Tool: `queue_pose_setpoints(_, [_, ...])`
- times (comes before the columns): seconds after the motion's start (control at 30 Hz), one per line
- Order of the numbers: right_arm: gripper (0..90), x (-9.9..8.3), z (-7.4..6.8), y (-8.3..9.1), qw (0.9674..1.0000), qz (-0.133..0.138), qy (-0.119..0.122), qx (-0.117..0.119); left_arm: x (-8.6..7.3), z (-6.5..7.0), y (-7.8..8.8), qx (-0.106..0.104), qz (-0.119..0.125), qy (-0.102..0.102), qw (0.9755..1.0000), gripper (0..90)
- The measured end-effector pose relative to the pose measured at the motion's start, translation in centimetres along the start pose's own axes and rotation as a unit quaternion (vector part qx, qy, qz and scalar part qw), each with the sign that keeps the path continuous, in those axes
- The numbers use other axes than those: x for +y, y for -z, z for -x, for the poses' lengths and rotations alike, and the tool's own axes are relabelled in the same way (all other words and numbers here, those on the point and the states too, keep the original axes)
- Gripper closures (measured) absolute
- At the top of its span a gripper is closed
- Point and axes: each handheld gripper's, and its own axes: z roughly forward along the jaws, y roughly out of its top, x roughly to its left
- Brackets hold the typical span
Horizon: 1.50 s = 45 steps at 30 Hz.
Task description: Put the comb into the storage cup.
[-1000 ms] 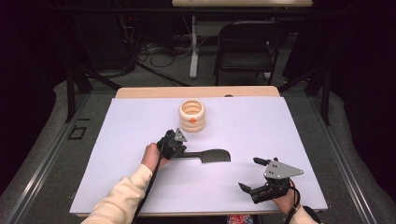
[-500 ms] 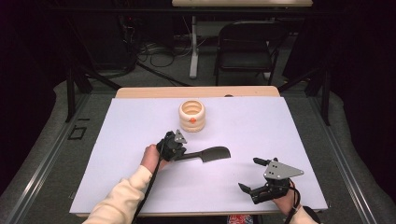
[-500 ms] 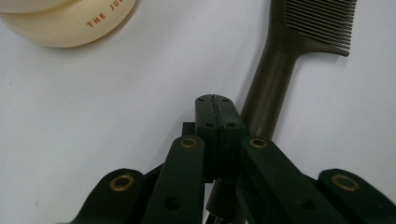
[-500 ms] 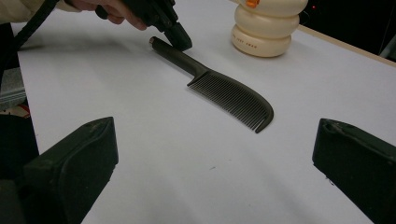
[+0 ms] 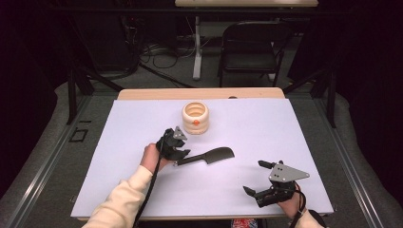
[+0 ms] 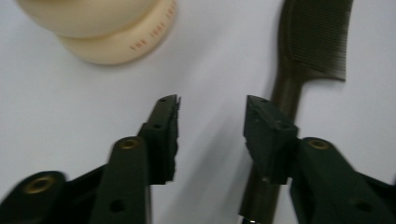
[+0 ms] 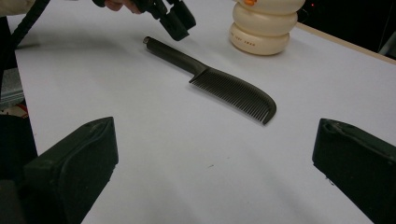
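Now my left claw (image 5: 183, 151) hovers at the handle end of the comb (image 5: 209, 156), its jaws spread apart with nothing pinched between them — they have just been opening. Looking along that claw, the gap between the two black fingers (image 6: 164, 135) shows bare white table (image 6: 84, 107), and the comb's handle (image 6: 280, 93) runs beside and under the right-hand finger rather than through the gap. Whether that finger touches the handle I cannot tell. The toothed head of the comb points away from the claw, towards the far edge of that view.

From above, the comb lies flat on the white table (image 5: 266, 128), roughly in the middle, handle towards my left hand (image 5: 153, 159) and toothed head towards the right. Behind it, near but apart, stands a cream ribbed pot (image 5: 195, 117) with an orange mark on its side.

My right claw (image 5: 259, 178) rests low near the front right part of the table, well apart from the comb, its jaws spread wide and holding nothing. Along that claw the comb (image 7: 219, 81) lies ahead between the two fingers' lines of sight but far beyond their tips — with the left claw (image 7: 170, 16) at its handle end and the cream pot (image 7: 264, 28) farther back.
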Motion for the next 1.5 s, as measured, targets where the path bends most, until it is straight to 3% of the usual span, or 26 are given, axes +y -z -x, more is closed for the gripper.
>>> queue_pose_setpoints(0.1, [0.0, 0.0, 0.0, -0.1, 1.0000, -0.003, 0.001, 0.002, 0.3, -0.4, 0.9, 0.012, 0.007, -0.002, 0.9999, 37.7])
queue_pose_setpoints(0.3, [0.0, 0.0, -0.1, -0.1, 1.0000, -0.003, 0.001, 0.002, 1.1, -0.2, 1.3, 0.017, -0.006, -0.027, 0.9995, 18.0])
queue_pose_setpoints(0.57, [0.0, 0.0, -0.1, -0.1, 1.0000, -0.003, -0.001, 0.002, 1.9, 0.3, 0.9, 0.027, -0.024, -0.048, 0.9982, 0.2])
queue_pose_setpoints(0.93, [0.0, -0.1, 0.0, -0.1, 1.0000, -0.005, -0.003, 0.001, 3.0, 1.5, -0.1, 0.002, -0.044, -0.086, 0.9953, 0.0])
queue_pose_setpoints(1.27, [0.0, -0.1, -0.1, -0.3, 0.9999, -0.008, -0.003, 0.005, 3.6, 1.9, -1.3, 0.012, -0.088, -0.098, 0.9912, 1.0])
queue_pose_setpoints(1.5, [0.0, -0.1, 0.0, -0.3, 0.9999, -0.007, -0.007, 0.007, 4.0, 2.5, -2.4, -0.023, -0.137, -0.115, 0.9836, 16.3])
